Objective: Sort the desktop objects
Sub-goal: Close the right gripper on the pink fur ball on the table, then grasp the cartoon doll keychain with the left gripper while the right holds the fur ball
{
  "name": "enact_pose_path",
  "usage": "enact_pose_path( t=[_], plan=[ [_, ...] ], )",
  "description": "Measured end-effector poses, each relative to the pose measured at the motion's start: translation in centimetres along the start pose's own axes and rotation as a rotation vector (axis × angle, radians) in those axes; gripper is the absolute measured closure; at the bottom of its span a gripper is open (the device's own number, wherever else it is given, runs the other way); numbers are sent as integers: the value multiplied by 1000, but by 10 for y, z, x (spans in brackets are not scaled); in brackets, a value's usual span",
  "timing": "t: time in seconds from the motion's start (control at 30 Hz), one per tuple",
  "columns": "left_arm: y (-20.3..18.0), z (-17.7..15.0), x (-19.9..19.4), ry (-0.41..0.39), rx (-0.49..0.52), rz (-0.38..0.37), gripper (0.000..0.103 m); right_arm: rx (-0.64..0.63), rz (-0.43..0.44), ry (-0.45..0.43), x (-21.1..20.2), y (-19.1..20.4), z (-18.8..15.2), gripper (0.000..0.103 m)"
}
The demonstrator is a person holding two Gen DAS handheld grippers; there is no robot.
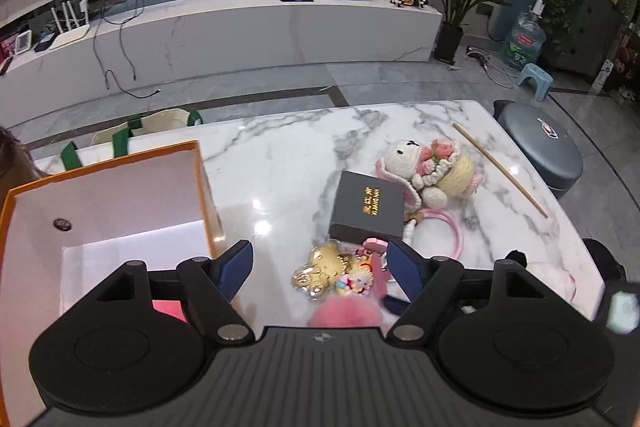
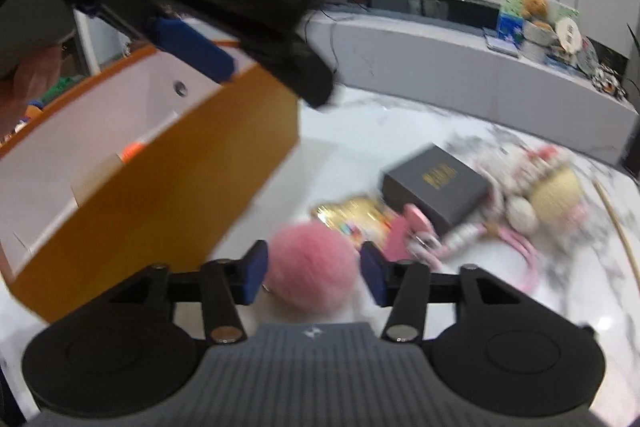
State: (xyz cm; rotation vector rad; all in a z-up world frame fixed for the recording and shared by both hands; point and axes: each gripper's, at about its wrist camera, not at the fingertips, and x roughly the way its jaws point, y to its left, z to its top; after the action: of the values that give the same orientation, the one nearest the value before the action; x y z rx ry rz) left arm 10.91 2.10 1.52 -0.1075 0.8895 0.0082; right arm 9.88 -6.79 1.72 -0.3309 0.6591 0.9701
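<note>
Pink and fluffy, the round pom-pom (image 2: 310, 265) sits dead ahead of the right tool (image 2: 314, 273), right between its spread blue pads (image 2: 256, 273), twelve o'clock and close. That tool is released, nothing pinched yet, though the view is blurred, so contact is hard to call. My read: the right hand is the nearer one for this pick.

Over on the left view the same pom-pom (image 1: 344, 313) peeks out at the bottom edge, low between the pads of the left tool (image 1: 320, 269), which hangs wide apart and empty above the white marble worktop (image 1: 280, 163).

Just beyond the ball, at one o'clock, lies a gold cartoon charm (image 1: 324, 269) with pink keyring bits, touching a flat dark grey box with gold lettering (image 1: 368, 213). Further out at two o'clock, a crocheted white bunny (image 1: 428, 165) and a thin wooden stick (image 1: 500, 169).

At ten o'clock stands the open orange cardboard box with white lining (image 1: 200, 167), the likely drop spot, left of the pom-pom.
</note>
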Motion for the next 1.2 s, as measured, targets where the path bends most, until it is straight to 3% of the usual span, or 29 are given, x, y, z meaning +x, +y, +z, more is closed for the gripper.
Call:
enact_pose_path(
  t=[0.13, 0.23, 0.4, 0.63, 0.73, 0.83, 0.9, 1.0, 1.1, 1.2],
  plan=[
    [-2, 1, 11, 17, 8, 1, 16, -90, -70, 37, 26, 16, -2, 47],
    [-2, 1, 16, 30, 4, -8, 16, -96, -106, 103, 41, 14, -5, 69],
    [-4, -2, 19, 49, -17, -22, 16, -49, -104, 121, 33, 1, -7, 77],
    [-19, -11, 31, 97, -66, -48, 16, 77, -132, 215, 5, -33, -9, 78],
    [-34, -17, 36, 79, -30, -59, 16, 127, -138, 244, -9, -47, -19, 78],
    [-52, -26, 41, 25, 71, 25, 18, 156, -132, 241, -21, -57, -30, 78],
    [-57, -31, 47, 11, 87, 68, 22, 167, -121, 237, -27, -61, -37, 78],
    [-48, -39, 54, 10, -16, 50, 28, 165, -112, 238, -32, -62, -45, 77],
    [-34, -45, 63, 16, -153, -43, 28, 166, -101, 243, -32, -65, -48, 77],
    [-34, -50, 69, -15, -156, 19, 28, 177, -87, 238, -34, -68, -48, 77]
  ],
)
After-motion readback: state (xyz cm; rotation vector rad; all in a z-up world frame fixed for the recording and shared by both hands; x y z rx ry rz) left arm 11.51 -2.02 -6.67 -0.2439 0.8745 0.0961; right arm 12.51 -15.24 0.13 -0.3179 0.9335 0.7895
